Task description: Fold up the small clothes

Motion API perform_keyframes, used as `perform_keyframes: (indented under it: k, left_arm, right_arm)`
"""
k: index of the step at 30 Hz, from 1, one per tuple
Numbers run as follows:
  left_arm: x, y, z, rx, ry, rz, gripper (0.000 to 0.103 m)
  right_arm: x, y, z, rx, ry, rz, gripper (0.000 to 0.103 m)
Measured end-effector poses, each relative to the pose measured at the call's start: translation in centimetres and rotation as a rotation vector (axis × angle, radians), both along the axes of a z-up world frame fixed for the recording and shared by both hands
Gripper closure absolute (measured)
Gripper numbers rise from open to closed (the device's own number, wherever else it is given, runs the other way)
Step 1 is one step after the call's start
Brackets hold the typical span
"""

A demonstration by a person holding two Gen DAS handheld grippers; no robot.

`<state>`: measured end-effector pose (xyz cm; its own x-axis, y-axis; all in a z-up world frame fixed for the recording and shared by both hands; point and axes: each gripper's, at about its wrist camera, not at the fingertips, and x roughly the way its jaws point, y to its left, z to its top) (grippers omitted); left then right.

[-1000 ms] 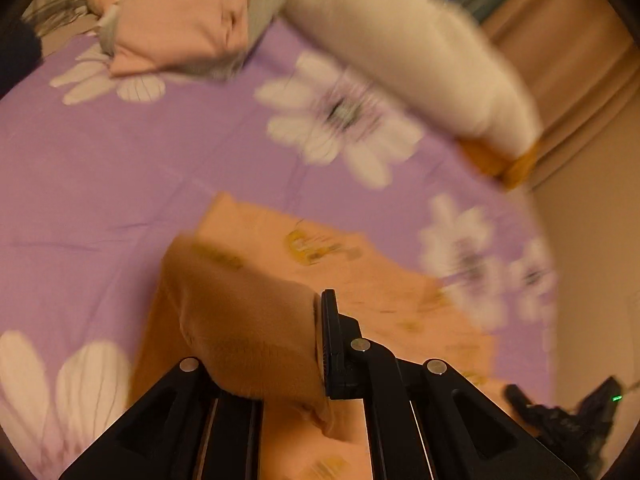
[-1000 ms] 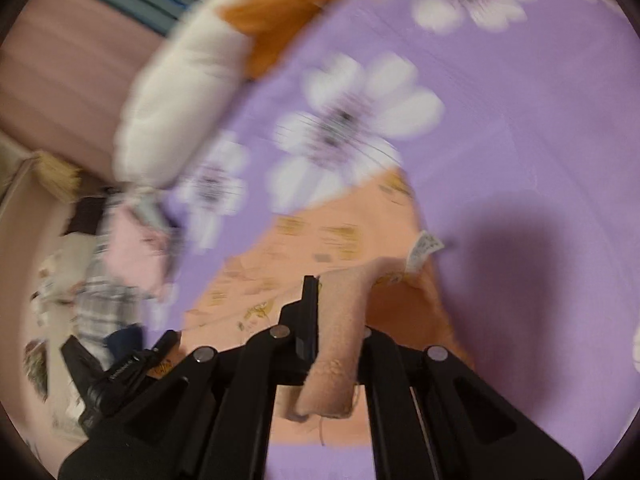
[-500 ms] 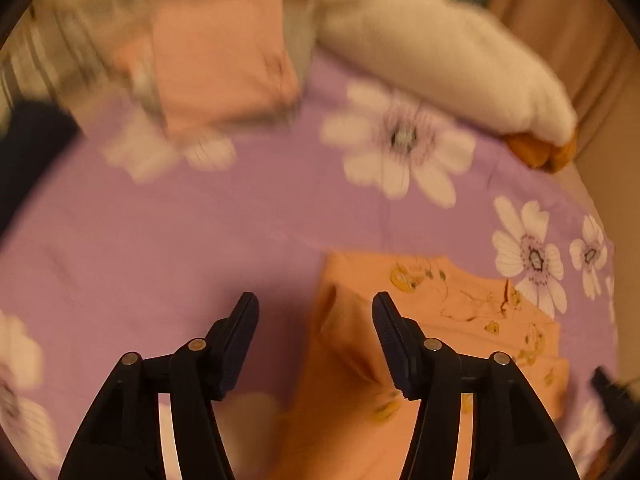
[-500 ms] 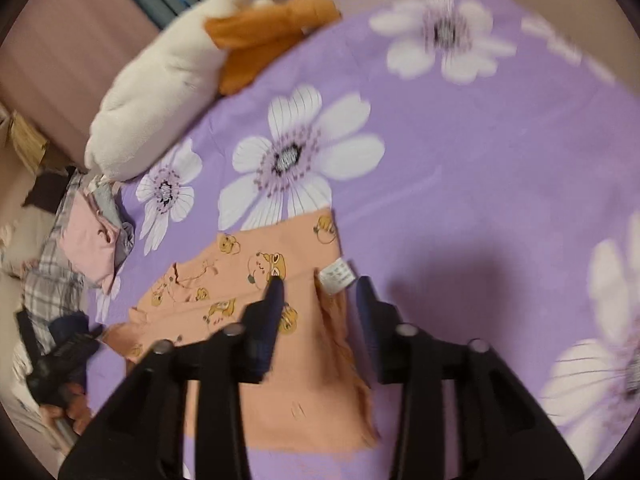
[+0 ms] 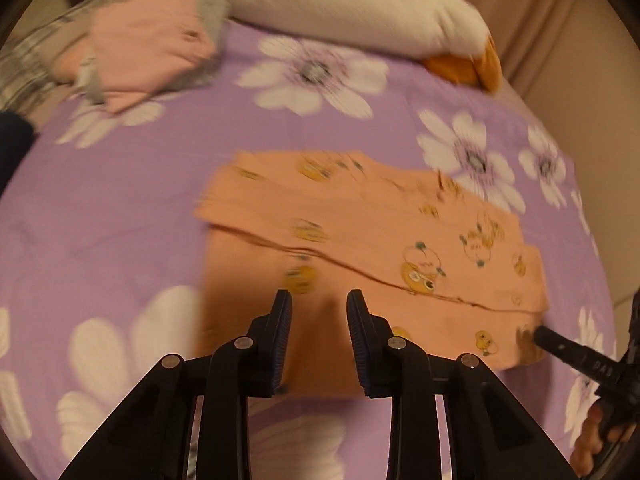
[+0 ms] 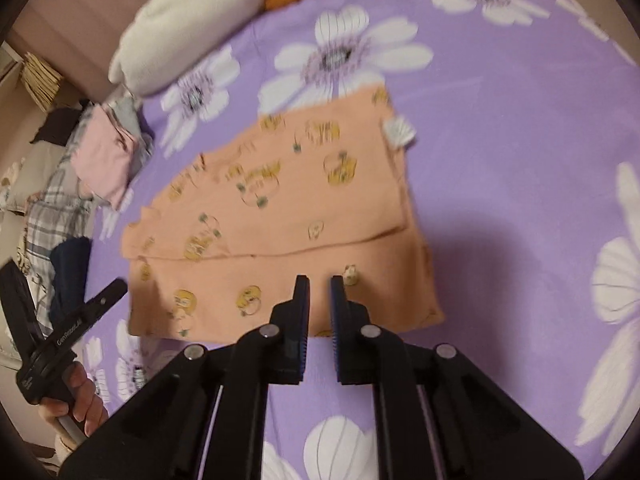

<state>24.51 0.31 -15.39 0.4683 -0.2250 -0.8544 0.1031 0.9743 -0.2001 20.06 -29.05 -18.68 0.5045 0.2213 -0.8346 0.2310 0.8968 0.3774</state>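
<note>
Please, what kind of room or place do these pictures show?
Most likely a bedroom, with the work done on a bed. A purple bedsheet with white flowers covers the soft surface, a white pillow lies at its far end, and folded clothes are stacked beside the orange garment.

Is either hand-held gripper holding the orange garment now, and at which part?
Nothing is held. Both the left hand-held gripper and right hand-held gripper hover empty above the orange garment.

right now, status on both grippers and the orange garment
Left gripper and right gripper open, empty, jaws just closing. Orange garment folded once, flat on purple sheet. Nothing in the way.
</note>
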Motion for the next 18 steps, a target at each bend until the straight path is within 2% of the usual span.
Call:
perform_keyframes:
  k: [4,6,7,8,9,10,11,12,13,14,15,16,18]
  left_arm:
    - [3.5,-2.6,-3.4,0.032,0.073,0.004,0.073]
    - [5.4,-2.4,-3.2,-0.008,0.076,0.047,0.073]
    - [6.5,-2.0,-2.2,-0.044,0.049,0.096,0.073]
    - [7.3,-1.5,-1.0,-0.066,0.002,0.145,0.073]
    - [7.9,-0.7,1.1,-0.083,-0.086,0.207,0.073]
    - [8.0,0.1,2.7,-0.099,-0.164,0.239,0.073]
    - [7.8,1.1,4.5,-0.118,-0.247,0.266,0.071]
    - [7.6,1.7,5.1,-0.119,-0.272,0.278,0.065]
    - [7.4,2.4,5.5,-0.115,-0.282,0.286,0.058]
    - [6.9,3.3,5.5,-0.114,-0.262,0.295,0.044]
    - [6.6,4.0,5.0,-0.127,-0.23,0.295,0.04]
    - [6.2,4.7,4.1,-0.154,-0.162,0.276,0.04]
    - [5.2,5.9,2.0,-0.226,-0.026,0.249,0.04]
  right_arm:
    - [3.4,0.1,-2.8,-0.017,0.039,-0.025,0.096]
    - [6.1,-0.8,-2.5,0.002,0.009,-0.04,0.102]
    - [7.3,-1.3,-1.7,-0.012,-0.017,-0.064,0.102]
    - [8.5,-2.3,0.1,-0.097,-0.075,-0.161,0.098]
    - [8.8,-2.9,1.6,-0.163,-0.118,-0.233,0.092]
    - [8.9,-3.3,3.0,-0.182,-0.167,-0.257,0.091]
    - [8.8,-3.9,4.2,-0.137,-0.219,-0.228,0.092]
    - [8.5,-4.3,5.0,-0.08,-0.24,-0.189,0.094]
    - [8.1,-4.5,5.3,-0.066,-0.241,-0.164,0.094]
    - [7.4,-4.7,5.5,-0.092,-0.234,-0.158,0.091]
    - [6.4,-5.0,5.5,-0.121,-0.229,-0.164,0.091]
    - [5.6,-5.4,5.2,-0.115,-0.228,-0.17,0.091]
    - [3.8,-6.6,3.8,0.006,-0.191,-0.165,0.089]
